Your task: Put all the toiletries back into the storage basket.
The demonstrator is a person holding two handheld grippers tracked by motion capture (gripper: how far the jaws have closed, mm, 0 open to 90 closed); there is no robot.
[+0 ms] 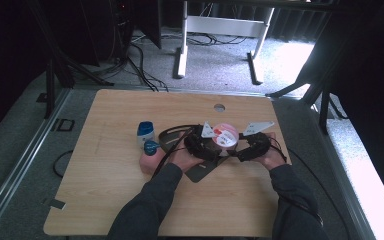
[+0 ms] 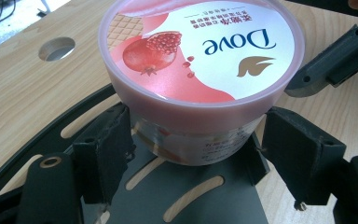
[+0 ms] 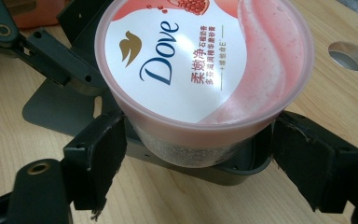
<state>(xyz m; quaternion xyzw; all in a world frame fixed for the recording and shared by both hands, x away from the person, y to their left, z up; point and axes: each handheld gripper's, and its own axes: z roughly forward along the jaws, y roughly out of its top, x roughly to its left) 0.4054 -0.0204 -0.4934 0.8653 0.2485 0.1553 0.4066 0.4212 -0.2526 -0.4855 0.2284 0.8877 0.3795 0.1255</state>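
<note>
Surface: light wood table, round hole near the far edge, grain visible.
Room: grey carpet beyond, white desk frame at the back, cables trailing on the floor, dark curtains both sides.
Task thing: pink Dove tub with lid on, upright, just right of table centre, seated in a black slotted stand.
Left gripper: jaws either side of the tub's lower wall under the lid rim — left pad close against it, right pad with a thin gap; spread, not clamped.
Right gripper: same from the opposite side, both pads flanking the tub below the rim, small gaps each side; released.
Hands: one on each gripper, left hand and right hand, forearms in dark sleeves coming in from the near edge.
Neighbours: blue-capped white jar and a pink item with a blue top just left of the stand, apart from the tub.
Edges and open room: wide bare wood left, near and far; right table edge near the right hand.
High view extra: whole layout, both grey plates over the tub.
Left gripper view extra: pomegranate print on the lid, stand slots, tip of the other gripper beside the tub.
Right gripper view extra: stand's cupped rim under the tub — label text upright here.
</note>
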